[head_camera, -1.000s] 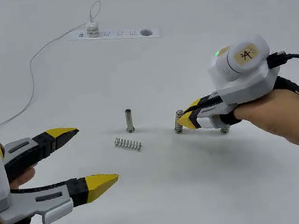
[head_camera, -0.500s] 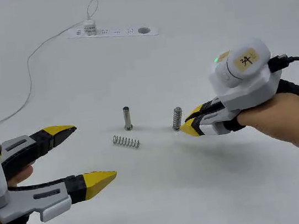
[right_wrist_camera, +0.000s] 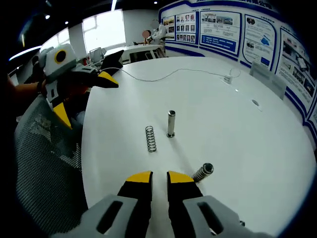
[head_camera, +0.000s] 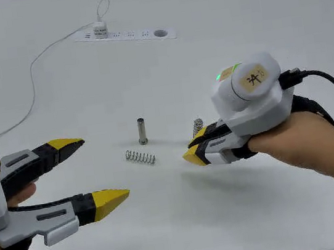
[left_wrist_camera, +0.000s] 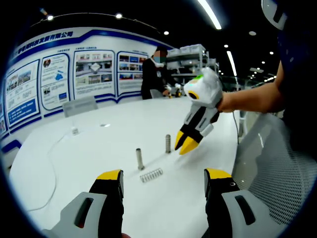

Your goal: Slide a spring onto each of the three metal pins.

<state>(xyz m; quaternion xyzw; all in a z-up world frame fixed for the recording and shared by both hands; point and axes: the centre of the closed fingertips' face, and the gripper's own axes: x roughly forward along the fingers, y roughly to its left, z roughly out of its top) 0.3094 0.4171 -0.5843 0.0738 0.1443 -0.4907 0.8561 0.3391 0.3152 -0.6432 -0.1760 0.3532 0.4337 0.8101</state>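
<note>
The white desk (head_camera: 236, 40) carries very little. Near its middle a bare metal pin (head_camera: 142, 131) stands upright. Just on the near-edge side of it a loose spring (head_camera: 141, 158) lies flat on its side, close to the pin's foot but not touching it. Toward the right edge from these stands a second pin wearing a spring (head_camera: 197, 125), its coils wrapped around the shaft; in the head view the lower part is hidden behind the right gripper.

The right gripper (head_camera: 192, 149) hangs low over the desk just on the near side of that sprung pin, pointing toward the left edge. Its yellow-tipped jaws are drawn together to a thin slit and grasp nothing; from its own view the sprung pin sits just to the right of the tips, apart from them.

The left gripper (head_camera: 104, 168) hovers over the near left corner, well apart from the pins. Its jaws are spread wide and released, with nothing between them, and they point toward the loose spring.

Close to the far edge lies a white power strip (head_camera: 123, 36) with a plug (head_camera: 99, 30) in its left end, and a thin white cable (head_camera: 30, 76) curves off toward the left edge.
</note>
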